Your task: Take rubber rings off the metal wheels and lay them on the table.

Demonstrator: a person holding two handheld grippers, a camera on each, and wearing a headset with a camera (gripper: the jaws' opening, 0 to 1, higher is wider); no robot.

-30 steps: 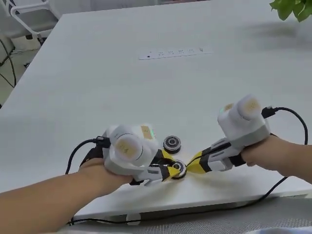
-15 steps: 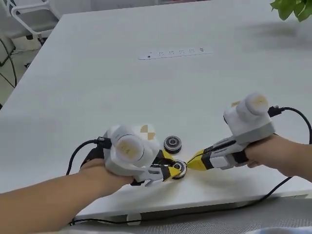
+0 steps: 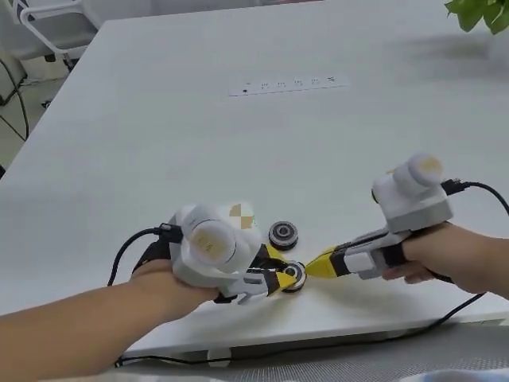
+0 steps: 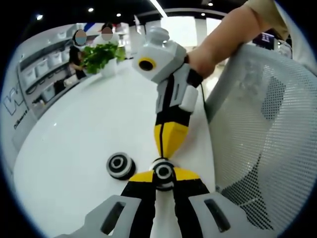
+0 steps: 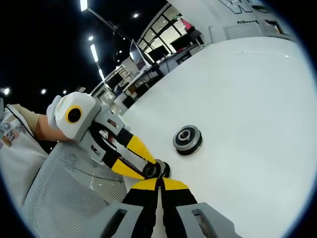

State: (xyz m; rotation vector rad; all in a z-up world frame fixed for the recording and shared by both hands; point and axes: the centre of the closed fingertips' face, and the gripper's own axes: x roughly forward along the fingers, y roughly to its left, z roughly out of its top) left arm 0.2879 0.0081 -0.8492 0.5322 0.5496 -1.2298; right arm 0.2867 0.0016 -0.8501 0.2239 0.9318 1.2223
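Clamping a metal wheel (image 4: pixel 163 170), the left gripper (image 4: pixel 163 177) faces a mesh chair (image 4: pixel 262 124).

In the lower middle of the head view, near the table's (image 3: pixel 159 119) front edge, the left gripper (image 3: pixel 286 278) reaches in from the left with one wheel (image 3: pixel 293 274) between its fingers. The right gripper (image 3: pixel 312 266) reaches in from the right, its closed fingers' tips touching that wheel. A second wheel (image 3: pixel 282 234) lies on the table just behind them, apart from both; a power strip (image 3: pixel 288 83) lies far back at upper centre, a plant (image 3: pixel 477 12) in the upper right corner, a chair (image 3: pixel 48 20) beyond the table at upper left.
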